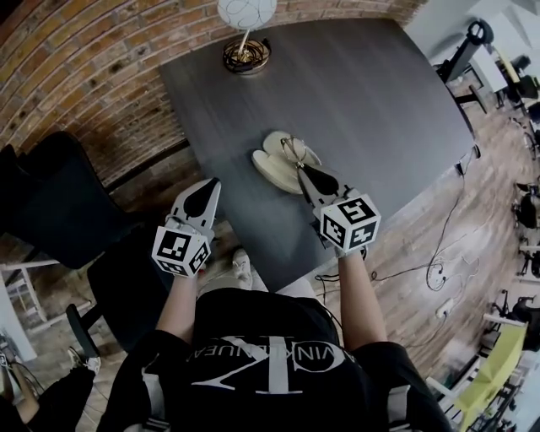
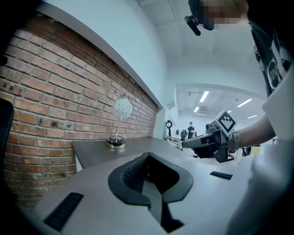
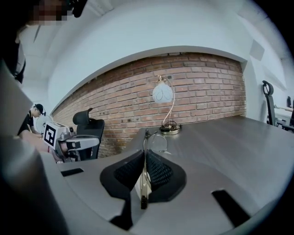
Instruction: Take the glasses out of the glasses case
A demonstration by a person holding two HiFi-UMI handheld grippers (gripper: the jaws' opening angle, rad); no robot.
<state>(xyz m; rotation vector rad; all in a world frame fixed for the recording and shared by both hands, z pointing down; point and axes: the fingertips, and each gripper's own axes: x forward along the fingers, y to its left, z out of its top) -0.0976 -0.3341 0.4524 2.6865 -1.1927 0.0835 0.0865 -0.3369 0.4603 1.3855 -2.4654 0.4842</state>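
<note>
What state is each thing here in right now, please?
glasses case: open, lying on the table
right gripper: shut on the glasses
glasses: gripped, over the glasses case
left gripper: shut, empty
lamp: upright

A dark grey counter [image 1: 380, 101] stretches ahead of both jaws to a red brick wall [image 1: 76, 76], where 1 white globe lamp [image 1: 246, 10] stands. A black office chair [image 1: 51, 202] sits left of the left jaws, and wood floor [image 1: 422, 278] lies to the right of the right jaws.
</note>
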